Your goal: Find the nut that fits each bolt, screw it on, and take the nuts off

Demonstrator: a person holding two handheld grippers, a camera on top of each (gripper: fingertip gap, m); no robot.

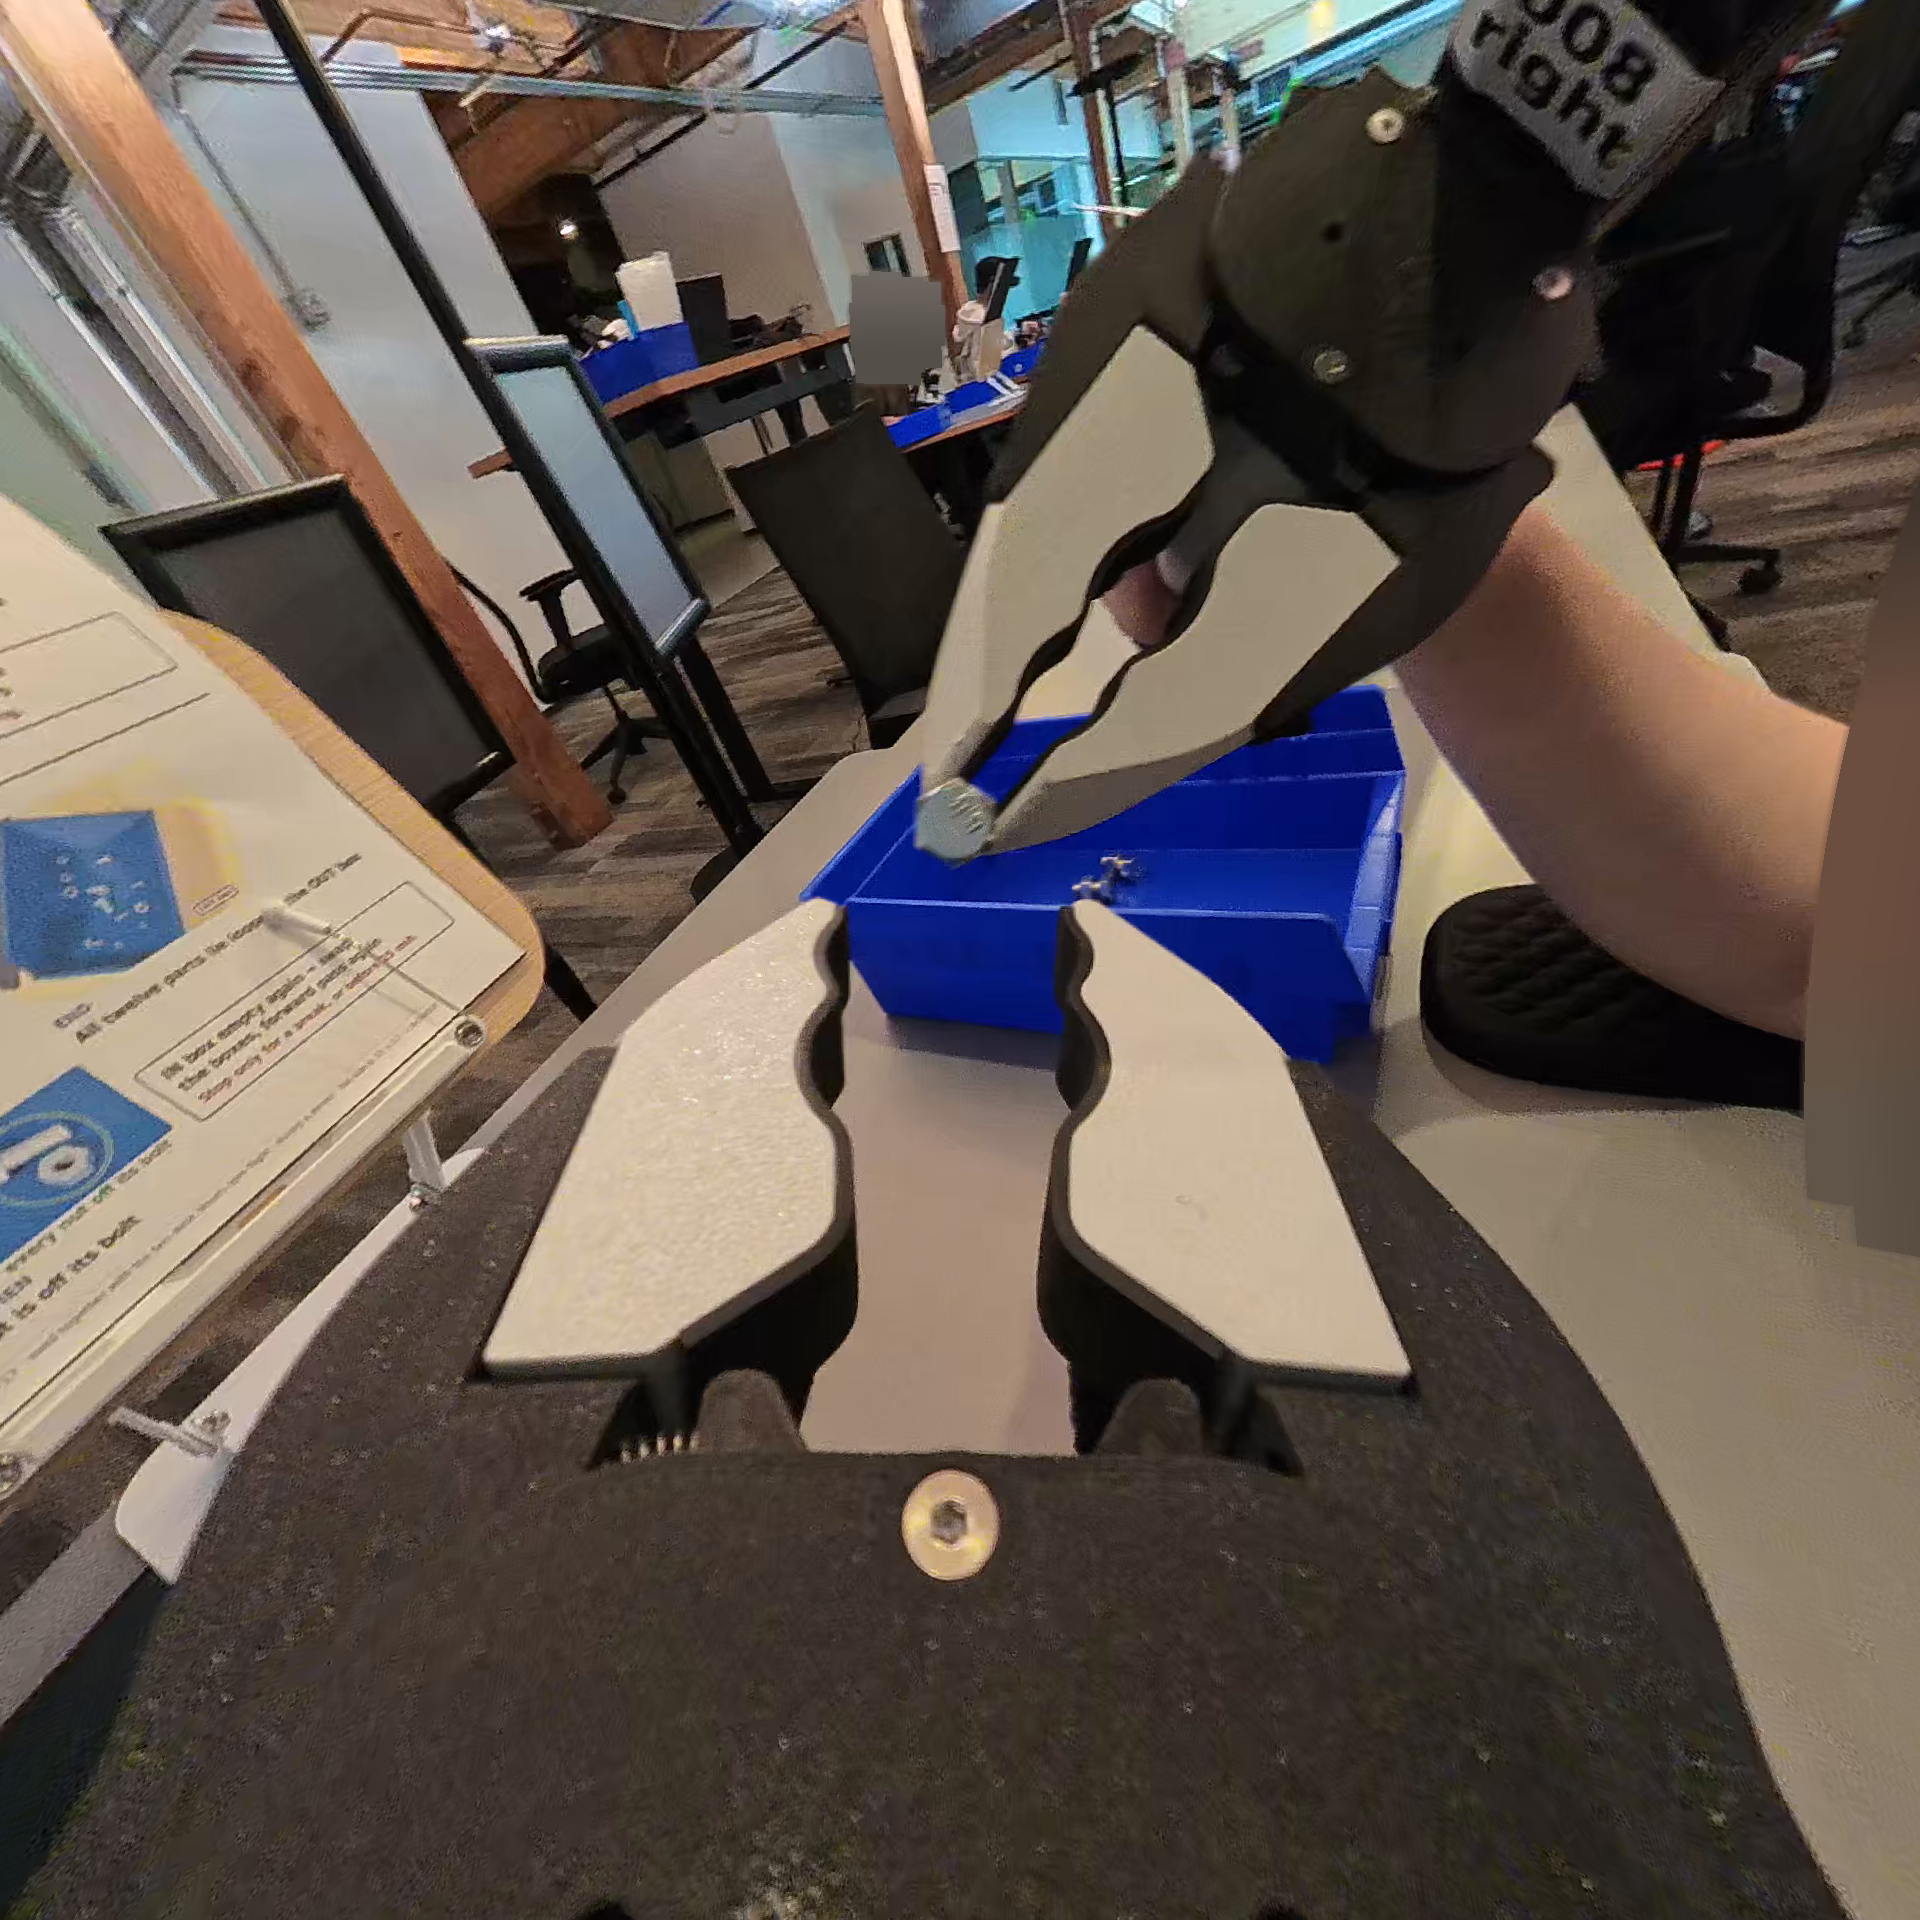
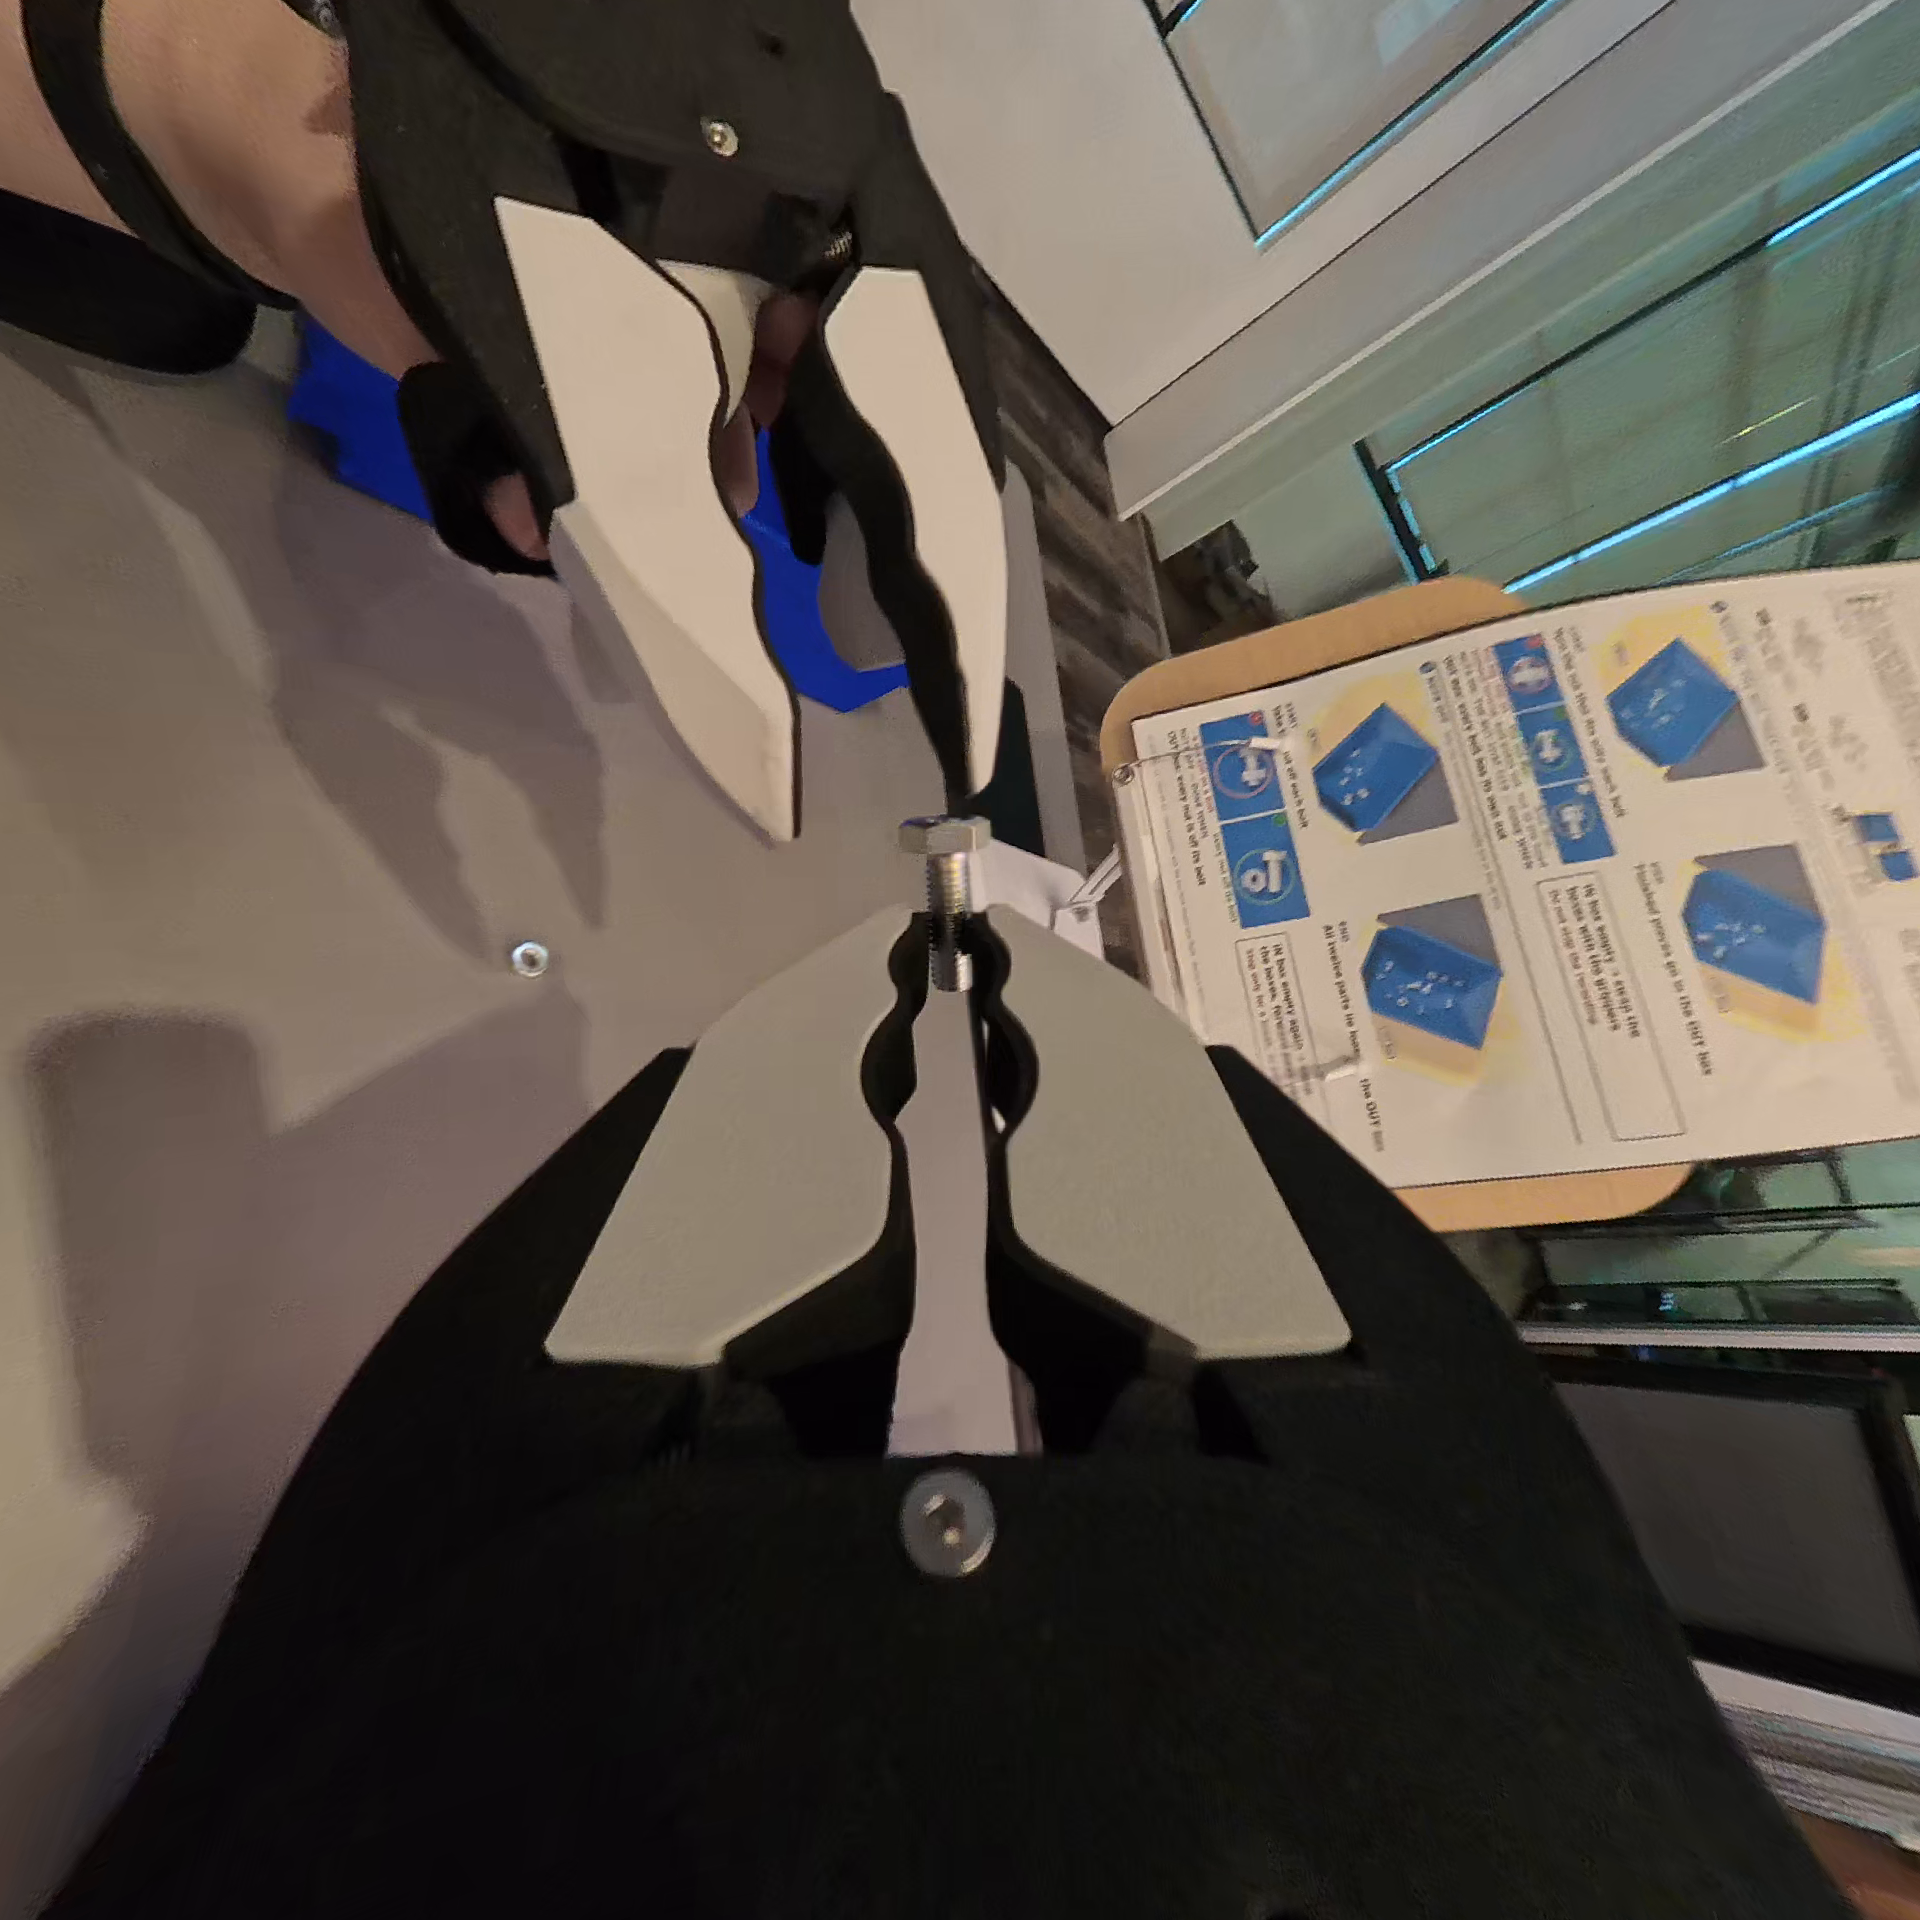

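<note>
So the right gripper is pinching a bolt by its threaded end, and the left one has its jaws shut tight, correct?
Not quite: the left gripper has its jaws open and empty, as the left wrist view shows. The right gripper does pinch the bolt by its threaded end.

instruction sheet [image 2: 1538, 894], black wrist rest [image 1: 1590, 997]

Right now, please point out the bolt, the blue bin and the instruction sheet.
bolt [image 2: 947, 902], right wrist view, on its threaded shank.
blue bin [image 1: 1091, 971], left wrist view, on its front wall.
instruction sheet [image 2: 1558, 883], right wrist view, on its printed face.
</note>
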